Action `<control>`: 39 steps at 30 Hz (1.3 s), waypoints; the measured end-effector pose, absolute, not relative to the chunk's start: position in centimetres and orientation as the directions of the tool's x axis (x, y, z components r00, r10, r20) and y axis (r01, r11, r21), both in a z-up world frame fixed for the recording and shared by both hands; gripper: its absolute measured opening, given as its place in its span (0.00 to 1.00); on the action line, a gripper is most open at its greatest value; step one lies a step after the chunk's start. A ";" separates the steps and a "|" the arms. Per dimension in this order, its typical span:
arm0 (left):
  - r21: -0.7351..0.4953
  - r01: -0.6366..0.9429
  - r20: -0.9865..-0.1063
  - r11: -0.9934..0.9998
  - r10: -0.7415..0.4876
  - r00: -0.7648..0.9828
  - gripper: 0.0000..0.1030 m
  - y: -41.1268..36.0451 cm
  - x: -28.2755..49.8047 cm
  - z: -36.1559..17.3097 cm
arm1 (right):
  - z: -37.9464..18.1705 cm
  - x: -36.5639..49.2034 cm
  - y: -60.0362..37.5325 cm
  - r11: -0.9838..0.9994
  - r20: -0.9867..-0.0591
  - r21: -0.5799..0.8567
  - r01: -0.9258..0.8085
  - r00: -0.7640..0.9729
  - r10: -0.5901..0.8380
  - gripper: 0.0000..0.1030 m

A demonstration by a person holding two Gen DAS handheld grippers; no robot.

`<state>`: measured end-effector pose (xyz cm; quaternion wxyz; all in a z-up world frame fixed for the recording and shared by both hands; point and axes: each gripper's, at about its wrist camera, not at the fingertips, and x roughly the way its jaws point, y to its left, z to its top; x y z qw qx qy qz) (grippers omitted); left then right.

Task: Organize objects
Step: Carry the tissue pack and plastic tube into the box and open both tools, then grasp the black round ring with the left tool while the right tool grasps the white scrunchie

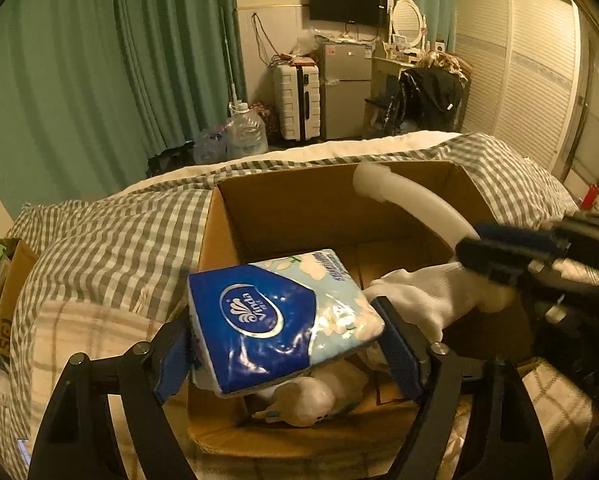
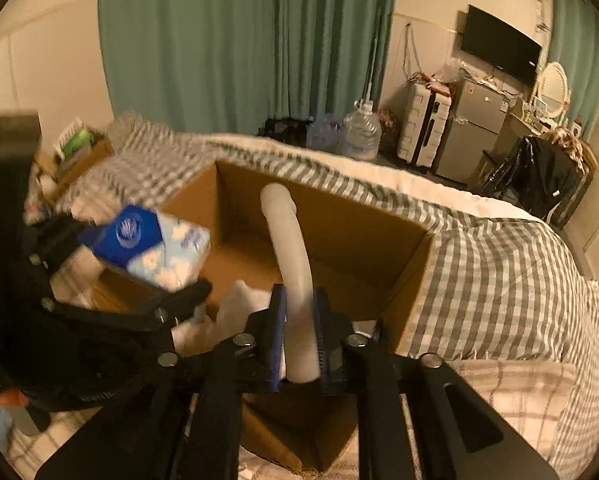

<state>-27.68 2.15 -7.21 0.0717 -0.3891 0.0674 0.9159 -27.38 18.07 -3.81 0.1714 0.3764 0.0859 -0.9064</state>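
Left gripper (image 1: pixel 287 344) is clamping a tissue pack (image 1: pixel 283 320) over the open box (image 1: pixel 283 204) on the bed (image 1: pixel 111 236), while right gripper (image 2: pixel 299 340) is pinching a curved white object (image 2: pixel 291 264) above the same box.

The left wrist view looks forward and slightly down along the left gripper (image 1: pixel 283 344), close above the near rim of a cardboard box (image 1: pixel 287 204) on the bed (image 1: pixel 111 240), with the right gripper (image 1: pixel 511 256) entering at the right edge. The right wrist view looks along the right gripper (image 2: pixel 299 332) from the box's near right, with the left gripper (image 2: pixel 147 280) at its left edge. Both share the box (image 2: pixel 363 236), bed (image 2: pixel 491 272), green curtain (image 1: pixel 99 60) (image 2: pixel 235 40) and fridge (image 1: pixel 345 88) (image 2: pixel 473 128) corner
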 end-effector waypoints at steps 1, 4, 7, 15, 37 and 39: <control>0.077 -0.181 -0.721 -0.981 0.071 -0.690 0.87 2.2 -27.5 -7.0 | -3.2 -27.3 18.6 -0.930 -0.702 -0.018 0.366 -0.667 -0.249 0.24; 0.106 -0.164 -0.698 -0.981 0.044 -0.714 0.99 2.5 -26.6 -5.7 | -0.6 -25.8 19.7 -0.944 -0.662 -0.009 0.330 -0.709 -0.242 0.60; 0.105 -0.163 -0.683 -0.981 0.048 -0.729 1.00 2.3 -24.8 -3.4 | 2.5 -24.1 21.0 -0.952 -0.628 -0.011 0.304 -0.743 -0.230 0.63; 0.045 -0.136 -0.627 -0.990 0.078 -0.775 1.00 0.9 -18.8 3.4 | 10.6 -16.5 23.0 -0.968 -0.550 -0.054 0.246 -0.816 -0.176 0.88; -0.045 -0.073 -0.537 -0.996 0.086 -0.839 1.00 -1.6 -6.2 5.1 | 10.6 -5.5 22.6 -0.964 -0.551 -0.070 0.255 -0.815 -0.176 1.00; -0.054 -0.058 -0.549 -0.997 0.078 -0.832 1.00 -1.9 -6.0 3.9 | 8.8 -6.0 22.7 -0.965 -0.581 -0.053 0.257 -0.794 -0.179 1.00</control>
